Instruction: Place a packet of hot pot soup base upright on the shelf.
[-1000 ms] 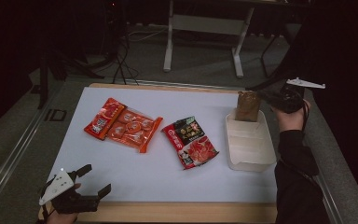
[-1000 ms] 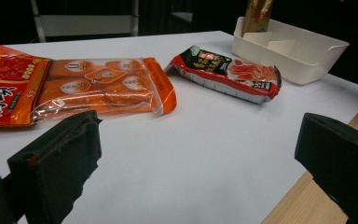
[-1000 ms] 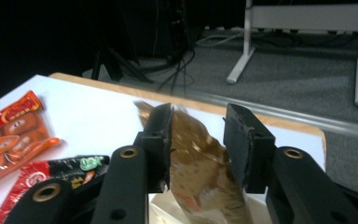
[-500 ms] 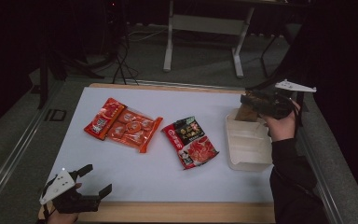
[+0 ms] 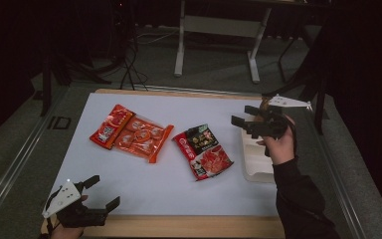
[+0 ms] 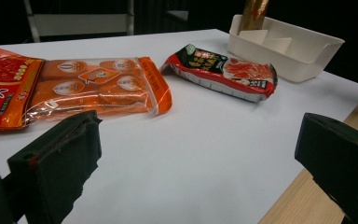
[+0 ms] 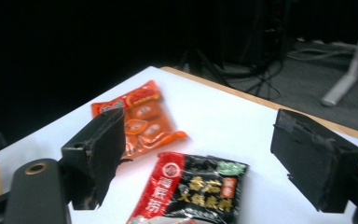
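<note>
Red-and-black foil snack packet (image 5: 203, 151) lies flat mid-table, just left of the white plastic divided tray (image 5: 256, 167). Right gripper (image 5: 246, 123) hovers above its far end, jaws spread, empty. Left gripper (image 5: 101, 192) at the near table edge, jaws released.

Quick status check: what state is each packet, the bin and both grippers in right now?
Left gripper: open, holding nothing, at the table's near edge.
Right gripper: open, holding nothing, raised by the bin, facing the packets.
Orange packet: sealed, flat on the table.
Red and black packet: sealed, flat on the table.
White bin: upright, a brown packet standing at its far end.
</note>
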Demonstrator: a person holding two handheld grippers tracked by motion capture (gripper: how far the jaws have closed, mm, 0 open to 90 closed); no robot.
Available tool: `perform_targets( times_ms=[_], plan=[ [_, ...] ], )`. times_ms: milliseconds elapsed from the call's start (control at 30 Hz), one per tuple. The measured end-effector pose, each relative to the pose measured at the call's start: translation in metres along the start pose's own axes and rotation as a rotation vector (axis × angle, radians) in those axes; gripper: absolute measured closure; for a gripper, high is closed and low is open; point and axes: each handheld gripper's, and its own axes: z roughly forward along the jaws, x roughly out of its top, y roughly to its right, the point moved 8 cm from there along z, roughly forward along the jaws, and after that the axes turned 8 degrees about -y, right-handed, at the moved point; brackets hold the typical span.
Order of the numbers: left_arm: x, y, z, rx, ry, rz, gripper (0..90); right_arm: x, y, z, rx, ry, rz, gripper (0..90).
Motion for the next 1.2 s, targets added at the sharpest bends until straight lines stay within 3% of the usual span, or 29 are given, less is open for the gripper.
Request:
perform_targets(
  times_ms=[100, 167, 233, 333, 400, 567, 600, 633, 700, 800, 833, 867, 900, 1000, 1100, 1200],
  plan=[
    [0.0, 0.0, 0.0, -0.002, 0.001, 0.003, 0.6, -0.003, -0.009, 0.008, 0.002, -0.014, -0.044, 17.6],
    [0.001, 0.001, 0.001, -0.005, 0.002, 0.002, 0.6, -0.008, -0.017, 0.016, -0.002, -0.054, -0.071, 16.3],
    [0.001, 0.001, 0.001, -0.007, 0.001, 0.003, 0.6, -0.011, -0.023, 0.02, 0.022, -0.072, -0.061, 14.6],
    [0.002, 0.002, 0.002, -0.013, 0.0, 0.006, 0.6, -0.017, -0.029, 0.028, 0.005, -0.103, -0.061, 10.7],
    [0.002, 0.003, 0.004, -0.017, 0.0, 0.008, 0.6, -0.019, -0.032, 0.032, 0.027, -0.108, -0.052, 10.6],
    [0.004, 0.004, 0.007, -0.025, -0.002, 0.014, 0.6, -0.025, -0.032, 0.041, -0.002, -0.145, -0.061, 15.2],
    [0.004, 0.004, 0.008, -0.029, -0.003, 0.016, 0.6, -0.028, -0.032, 0.044, -0.023, -0.169, -0.078, 24.9],
    [0.004, 0.004, 0.009, -0.03, -0.004, 0.018, 0.6, -0.028, -0.032, 0.044, -0.023, -0.169, -0.078, 24.9],
    [0.005, 0.005, 0.011, -0.039, -0.006, 0.022, 0.6, -0.033, -0.031, 0.049, -0.056, -0.205, -0.082, 39.2],
    [0.006, 0.006, 0.013, -0.044, -0.007, 0.025, 0.6, -0.036, -0.029, 0.054, -0.07, -0.223, -0.071, 47.3],
    [0.006, 0.006, 0.013, -0.047, -0.006, 0.025, 0.6, -0.037, -0.029, 0.056, -0.064, -0.239, -0.067, 55.8],
    [0.007, 0.007, 0.014, -0.048, -0.007, 0.027, 0.6, -0.038, -0.028, 0.057, -0.074, -0.247, -0.062, 57.7],
    [0.007, 0.006, 0.015, -0.052, -0.007, 0.028, 0.6, -0.04, -0.028, 0.062, -0.088, -0.276, -0.073, 67.0],
    [0.008, 0.007, 0.016, -0.056, -0.007, 0.028, 0.6, -0.042, -0.026, 0.067, -0.107, -0.303, -0.079, 73.2],
    [0.009, 0.009, 0.018, -0.065, -0.009, 0.037, 0.6, -0.045, -0.022, 0.077, -0.106, -0.348, -0.073, 89.6],
    [0.009, 0.009, 0.019, -0.067, -0.009, 0.039, 0.6, -0.049, -0.016, 0.081, -0.123, -0.376, -0.068, 90.0]
  ],
)
